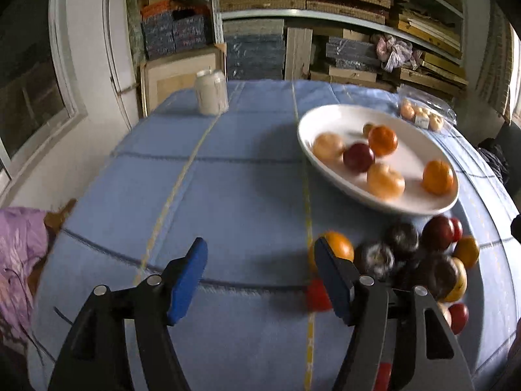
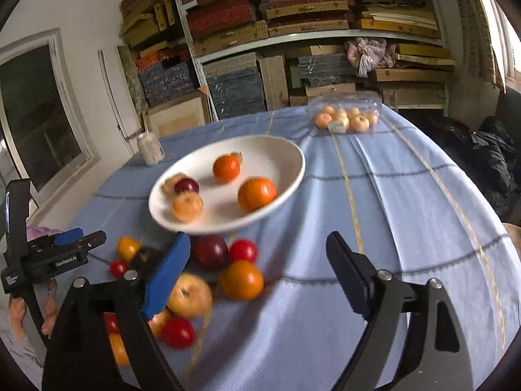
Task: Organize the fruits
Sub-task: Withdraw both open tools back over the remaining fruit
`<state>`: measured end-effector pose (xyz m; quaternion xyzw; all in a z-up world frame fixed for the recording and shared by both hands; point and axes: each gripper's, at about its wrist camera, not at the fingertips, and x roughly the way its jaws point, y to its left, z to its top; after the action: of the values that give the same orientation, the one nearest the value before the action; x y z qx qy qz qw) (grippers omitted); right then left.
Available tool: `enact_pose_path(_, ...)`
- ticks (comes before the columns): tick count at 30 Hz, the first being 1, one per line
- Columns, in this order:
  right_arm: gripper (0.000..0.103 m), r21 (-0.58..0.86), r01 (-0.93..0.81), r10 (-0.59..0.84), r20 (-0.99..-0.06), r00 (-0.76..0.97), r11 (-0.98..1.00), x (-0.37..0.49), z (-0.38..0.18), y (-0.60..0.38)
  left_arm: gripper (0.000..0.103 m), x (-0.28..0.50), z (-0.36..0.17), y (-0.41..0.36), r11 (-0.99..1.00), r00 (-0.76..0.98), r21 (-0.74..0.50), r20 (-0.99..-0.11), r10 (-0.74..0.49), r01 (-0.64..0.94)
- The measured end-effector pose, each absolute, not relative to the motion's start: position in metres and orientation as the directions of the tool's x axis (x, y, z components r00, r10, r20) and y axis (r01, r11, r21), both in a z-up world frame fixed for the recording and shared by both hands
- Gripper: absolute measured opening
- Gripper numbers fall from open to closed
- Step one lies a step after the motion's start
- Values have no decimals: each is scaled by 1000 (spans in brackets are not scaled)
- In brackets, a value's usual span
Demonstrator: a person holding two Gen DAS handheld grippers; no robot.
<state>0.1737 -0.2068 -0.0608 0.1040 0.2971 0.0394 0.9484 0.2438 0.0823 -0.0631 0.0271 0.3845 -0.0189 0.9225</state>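
The left gripper (image 1: 260, 270) is spread wide with nothing between its blue pads (image 1: 189, 280), hovering over the blue quilted tablecloth (image 1: 228, 195); its right finger stands in front of an orange (image 1: 340, 244) at the near edge of a loose pile of fruit (image 1: 423, 254), though whether it touches that orange cannot be told. The pile lies on the cloth just in front of the white oval bowl (image 1: 329, 117) and mixes dark plums, red fruits, oranges and a yellow apple, blurred by motion. In the bowl sit 2 oranges, a dark red plum (image 1: 358, 157) and several paler orange fruits, about 6 pieces in all. The right gripper (image 2: 259, 260) is likewise released and empty, its jaws far apart above the cloth; its left finger overlaps the same pile, where a yellow apple (image 2: 192, 295), an orange (image 2: 242, 279), a dark plum (image 2: 210, 251) and a red fruit (image 2: 243, 250) lie close together. The bowl (image 2: 280, 150) sits just beyond the pile in this view. At the far edge of the table stands a clear plastic box of small pale orange fruits (image 2: 345, 119), well apart from the bowl, and a whitish jar (image 1: 211, 91) stands at the far left corner. Shelves of stacked boxes (image 2: 293, 16) fill the wall behind.
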Motion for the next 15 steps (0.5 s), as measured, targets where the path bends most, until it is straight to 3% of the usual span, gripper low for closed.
enact_pose_path(15, 87, 234, 17, 127, -589, 798, 972, 173, -71, -209, 73, 255, -73, 59, 985, 703, 50, -707, -82, 165)
